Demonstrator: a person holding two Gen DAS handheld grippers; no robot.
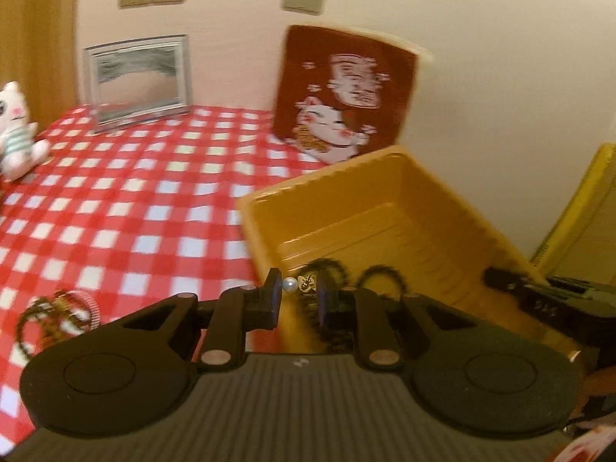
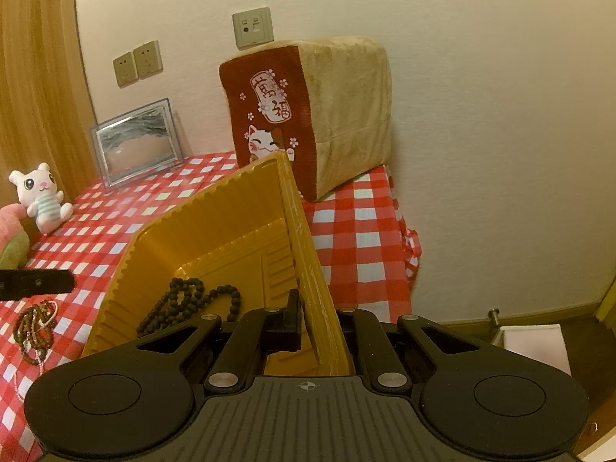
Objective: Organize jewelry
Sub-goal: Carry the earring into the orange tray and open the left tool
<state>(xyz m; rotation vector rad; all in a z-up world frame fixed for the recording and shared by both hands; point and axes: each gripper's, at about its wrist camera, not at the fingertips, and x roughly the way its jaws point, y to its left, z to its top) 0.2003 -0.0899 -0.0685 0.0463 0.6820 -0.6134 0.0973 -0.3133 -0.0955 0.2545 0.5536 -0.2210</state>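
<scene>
Gripping the right-hand wall of the yellow tray [image 2: 246, 231], the right gripper [image 2: 319, 323] is pointing forward and downward, its two fingers clamped together on that thin rim so that the tray is sitting tilted, its far corner raised toward the cat-print cushion [image 2: 308, 115]. Inside the tray a string of dark beads [image 2: 188, 304] is lying against the near wall, close to the clamping fingers.

Over on the left, the left gripper [image 1: 298, 292] is angling down over the tray's near left corner, its jaws standing narrowly apart with a small pearl earring [image 1: 296, 284] sitting between them. That view is smeared by motion, so whether the pads are actually pressing on the earring cannot be told for sure; it seems to be pinched by its gold part against the right finger, with the pearl showing at the left one. From the right wrist view only a dark finger of this gripper is showing at the left edge, hovering above the cloth.

More jewelry is waiting on the red-and-white checked tablecloth [image 1: 115, 211]: a tangle of brown bead bracelets [image 2: 34, 327] is lying to the left of the tray, well apart from it.
</scene>
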